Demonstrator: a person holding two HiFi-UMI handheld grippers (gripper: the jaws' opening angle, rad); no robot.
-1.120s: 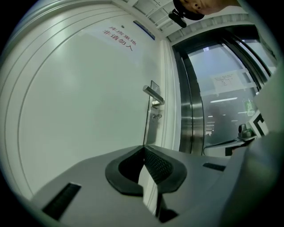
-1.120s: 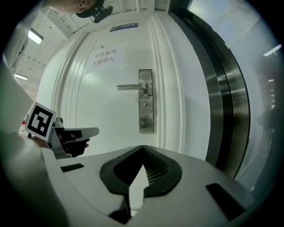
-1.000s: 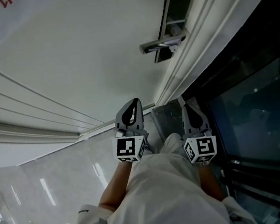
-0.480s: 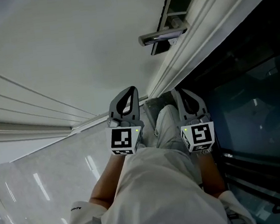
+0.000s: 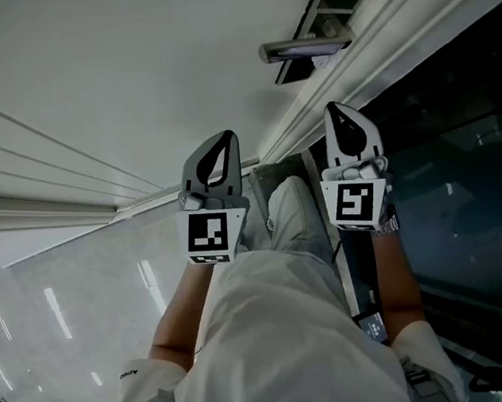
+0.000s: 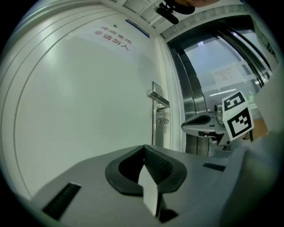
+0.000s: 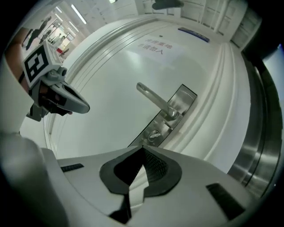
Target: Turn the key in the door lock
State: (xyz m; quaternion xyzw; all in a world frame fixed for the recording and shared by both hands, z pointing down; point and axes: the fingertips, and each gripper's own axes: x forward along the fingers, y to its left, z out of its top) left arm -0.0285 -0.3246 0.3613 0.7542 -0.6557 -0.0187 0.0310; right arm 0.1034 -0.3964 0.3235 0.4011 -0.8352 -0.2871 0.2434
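The white door (image 5: 121, 84) fills most of the head view, with both grippers held up before it and touching nothing. The right gripper (image 5: 336, 109) reaches further towards the door's latch edge than the left gripper (image 5: 227, 137), which faces the plain panel off to the side. Each has its jaws pressed together on nothing, as its own view shows. The steel lock plate (image 7: 174, 114) stands tall along that edge, yet it runs as a diagonal in the right gripper view, so this gripper appears rolled against the plate's long axis. The lever handle (image 7: 151, 97) juts from the plate. Below it sits the key cylinder (image 7: 154, 134), holding a small metal piece that is probably the key, though it is too small to be sure. It lies straight ahead of the right gripper's tips and apart from them, so the right hand is judged the nearer; its jaws would have to part and line up with the key's head before any turn
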